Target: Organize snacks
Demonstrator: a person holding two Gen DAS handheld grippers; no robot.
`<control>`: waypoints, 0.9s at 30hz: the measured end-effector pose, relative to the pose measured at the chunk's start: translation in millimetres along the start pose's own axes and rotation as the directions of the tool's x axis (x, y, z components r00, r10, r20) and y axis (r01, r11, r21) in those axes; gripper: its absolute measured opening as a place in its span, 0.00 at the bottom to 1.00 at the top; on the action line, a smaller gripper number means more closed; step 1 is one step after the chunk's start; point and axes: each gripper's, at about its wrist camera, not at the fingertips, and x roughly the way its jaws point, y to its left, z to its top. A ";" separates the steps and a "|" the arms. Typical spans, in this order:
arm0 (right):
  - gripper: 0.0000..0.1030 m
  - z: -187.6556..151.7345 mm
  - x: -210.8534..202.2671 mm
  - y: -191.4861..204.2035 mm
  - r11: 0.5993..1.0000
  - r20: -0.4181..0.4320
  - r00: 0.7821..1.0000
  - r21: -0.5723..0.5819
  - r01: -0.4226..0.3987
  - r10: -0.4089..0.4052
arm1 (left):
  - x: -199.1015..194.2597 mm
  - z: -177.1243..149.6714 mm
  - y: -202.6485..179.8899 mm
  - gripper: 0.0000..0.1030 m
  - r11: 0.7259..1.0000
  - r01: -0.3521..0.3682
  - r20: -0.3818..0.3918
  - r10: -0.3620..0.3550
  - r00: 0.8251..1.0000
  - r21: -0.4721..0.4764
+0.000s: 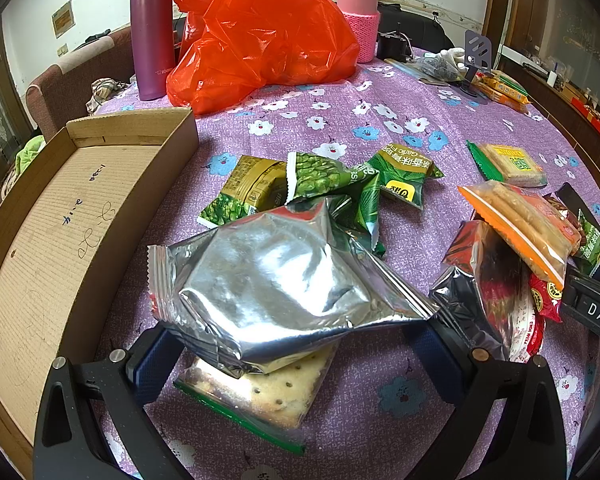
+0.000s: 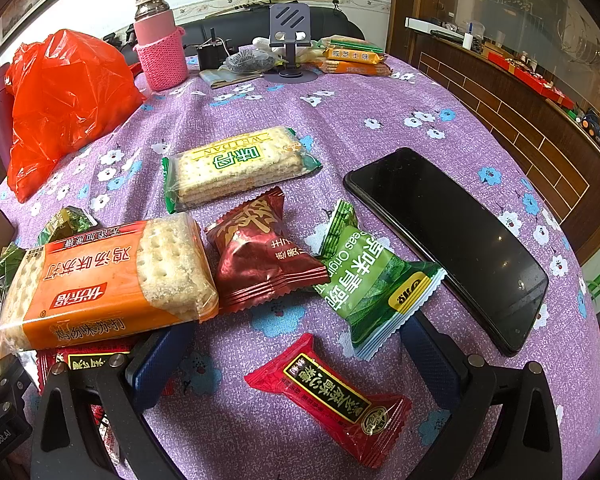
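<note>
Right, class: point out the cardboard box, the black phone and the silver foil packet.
cardboard box [image 1: 56, 216], left wrist view, on its bare inside floor.
black phone [image 2: 452, 240], right wrist view, on the middle of its dark screen.
silver foil packet [image 1: 276, 280], left wrist view, on its crinkled middle.

The right gripper hovered wide open over a red candy packet (phone just beside the green pouch).

Foil packet atop cracker pack
</note>
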 end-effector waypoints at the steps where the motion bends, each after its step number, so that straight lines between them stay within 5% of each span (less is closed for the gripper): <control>1: 0.99 0.0 0.0 0.0 1.000 0.000 1.000 0.000 0.000 0.000 | 0.0 0.0 0.0 1.00 1.000 0.000 0.000 0.000 1.000 0.000; 27: 0.99 0.2 0.1 0.1 1.000 0.000 1.000 0.000 0.000 0.000 | -0.8 0.0 2.5 1.00 0.999 0.029 0.000 -0.029 1.000 0.029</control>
